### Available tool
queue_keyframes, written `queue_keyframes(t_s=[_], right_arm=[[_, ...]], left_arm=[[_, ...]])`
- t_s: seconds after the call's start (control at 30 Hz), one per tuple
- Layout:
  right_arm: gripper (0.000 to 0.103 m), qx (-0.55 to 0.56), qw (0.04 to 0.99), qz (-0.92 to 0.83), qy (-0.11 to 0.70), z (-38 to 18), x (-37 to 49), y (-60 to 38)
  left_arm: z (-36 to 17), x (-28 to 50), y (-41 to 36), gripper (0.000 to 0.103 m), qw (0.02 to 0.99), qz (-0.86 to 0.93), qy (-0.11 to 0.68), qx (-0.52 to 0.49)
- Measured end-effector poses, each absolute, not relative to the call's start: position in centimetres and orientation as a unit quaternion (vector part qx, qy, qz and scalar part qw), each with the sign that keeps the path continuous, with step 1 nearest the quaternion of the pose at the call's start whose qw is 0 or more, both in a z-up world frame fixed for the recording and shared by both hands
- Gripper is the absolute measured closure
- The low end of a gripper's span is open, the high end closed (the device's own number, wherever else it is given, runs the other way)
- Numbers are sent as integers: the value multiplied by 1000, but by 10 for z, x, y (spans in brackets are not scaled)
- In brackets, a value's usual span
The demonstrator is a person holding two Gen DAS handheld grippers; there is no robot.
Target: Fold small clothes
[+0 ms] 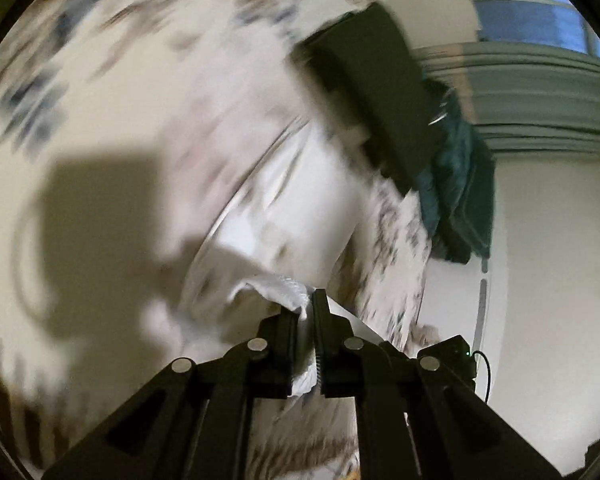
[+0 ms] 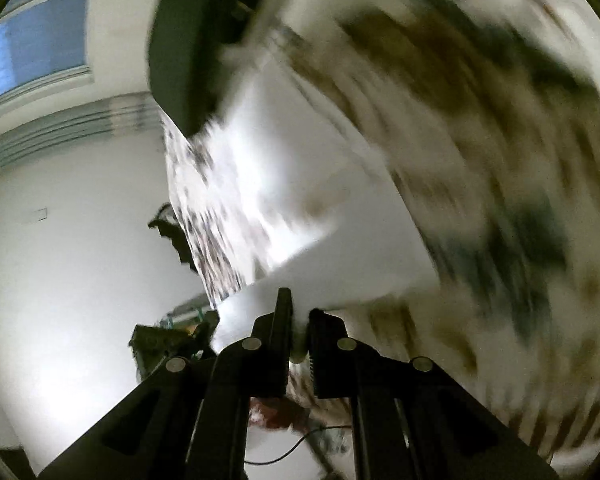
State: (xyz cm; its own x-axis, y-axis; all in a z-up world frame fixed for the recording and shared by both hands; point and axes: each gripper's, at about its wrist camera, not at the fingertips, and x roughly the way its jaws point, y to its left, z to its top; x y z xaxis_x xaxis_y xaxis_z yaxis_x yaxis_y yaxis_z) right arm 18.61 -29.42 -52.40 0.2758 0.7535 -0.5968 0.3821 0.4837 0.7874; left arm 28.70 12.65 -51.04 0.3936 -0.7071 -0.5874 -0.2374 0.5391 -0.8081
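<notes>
A small white garment [image 1: 284, 208] hangs stretched between my two grippers, lifted over a patterned bedspread [image 1: 100, 60]. My left gripper [image 1: 306, 306] is shut on a bunched white edge of it. My right gripper [image 2: 300, 312] is shut on another white edge [image 2: 340, 248] of the same garment. The other gripper shows as a dark block at the top of each view, in the left wrist view [image 1: 372, 92] and in the right wrist view [image 2: 192, 40]. Both views are heavily blurred by motion.
A dark teal cloth [image 1: 460, 192] lies at the bedspread's edge. A white wall [image 2: 60, 260], a window [image 2: 32, 40] and grey slats [image 1: 540, 92] are behind. A dark object [image 2: 156, 344] sits low in the right wrist view.
</notes>
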Motion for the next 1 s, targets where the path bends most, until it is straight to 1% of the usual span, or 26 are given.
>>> queue_keyframes(t_s=[0.1,0.17,0.23,0.27,0.3,0.33,0.37,0.4,0.43,0.57,0.67,0.73,0.9,0.93,0.97,1.0], right_arm=[[95,478,660,145,561,-518,247,-300],[95,472,672,142,553,-518,289,-300],[94,470,672,138,555,-525,329,-297],[91,472,665,138,562,-530,343,-296],[80,471,660,136,570,-534,355,-299],[72,469,662,131,570,-535,358,-303],[51,468,666,125,568,-534,357,-310],[40,469,671,123,562,-533,353,-320],[39,468,674,119,559,-533,348,-328],[39,446,668,107,586,-550,326,-343],[39,425,656,110,614,-571,326,-343],[39,409,655,117,624,-583,338,-333],[39,382,666,112,631,-603,387,-310],[41,387,663,111,632,-608,397,-308],[60,399,658,115,628,-611,403,-307],[89,414,652,118,624,-613,408,-307]], left_arm=[[-505,353,125,97,726,-174,497,-443],[-509,387,128,97,729,-172,487,-449],[-515,419,132,95,729,-163,488,-451],[-516,427,133,89,732,-150,491,-448],[-516,433,136,72,738,-138,490,-444],[-514,437,140,59,745,-129,482,-442],[-511,437,142,36,751,-121,479,-438],[-509,434,146,34,759,-112,474,-433],[-508,428,153,34,766,-101,470,-427],[-523,412,152,34,772,-67,504,-382],[-547,416,136,34,759,-68,545,-349],[-559,426,123,34,755,-74,559,-334],[-590,470,98,34,737,-104,576,-339],[-591,476,96,34,736,-108,575,-341],[-592,481,95,36,736,-113,573,-343],[-593,485,94,44,739,-118,569,-342]])
